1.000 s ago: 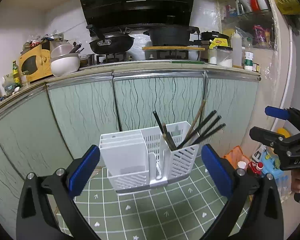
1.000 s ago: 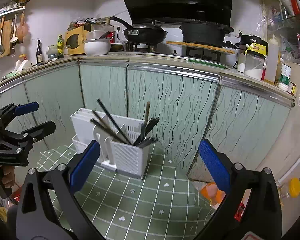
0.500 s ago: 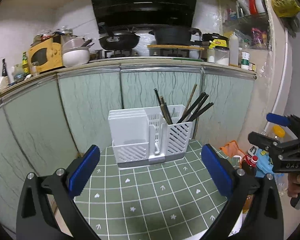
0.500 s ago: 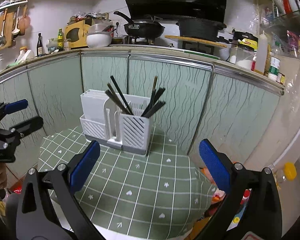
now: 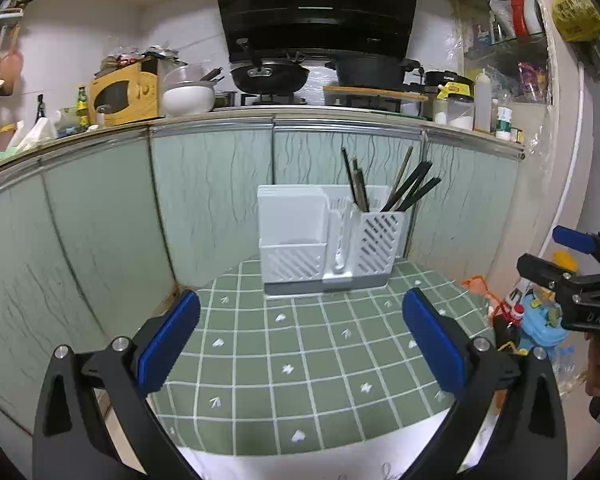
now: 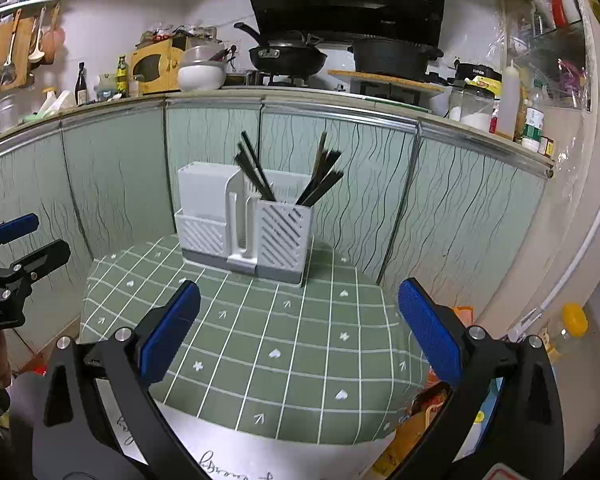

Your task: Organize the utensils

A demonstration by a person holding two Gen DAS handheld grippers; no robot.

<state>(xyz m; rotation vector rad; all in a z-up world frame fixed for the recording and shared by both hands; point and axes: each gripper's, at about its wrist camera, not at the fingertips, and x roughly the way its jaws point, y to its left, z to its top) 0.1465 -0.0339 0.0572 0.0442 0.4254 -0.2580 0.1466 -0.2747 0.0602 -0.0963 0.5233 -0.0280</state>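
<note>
Scene: I hold both grippers short of a white utensil caddy point(image 5: 328, 240) that stands at the far edge of a green checked tablecloth point(image 5: 300, 360), centre of both views, against pale green cabinet doors point(image 5: 100, 220).

Utensils: dark chopsticks point(image 5: 410, 190) lean upright in the caddy's right-hand slatted compartment; a second small bunch point(image 6: 254, 176) stands just beside the central divider. I see no loose utensil on the cloth.

Left gripper point(image 5: 300, 348): fingers spread wide, nothing between them, low in its own frame, well apart from the caddy.

Right gripper point(image 6: 298, 344): fingers likewise wide and empty; it also shows at the right edge of the left view.

Step in hand: by my reading the sorting looks finished or nearly so, both tools standing clear.

Next move: if anything remains, I would have to find a stray utensil outside these frames, or tidy the leaning sticks; either calls for a fresh approach from above the caddy's rim.
</note>
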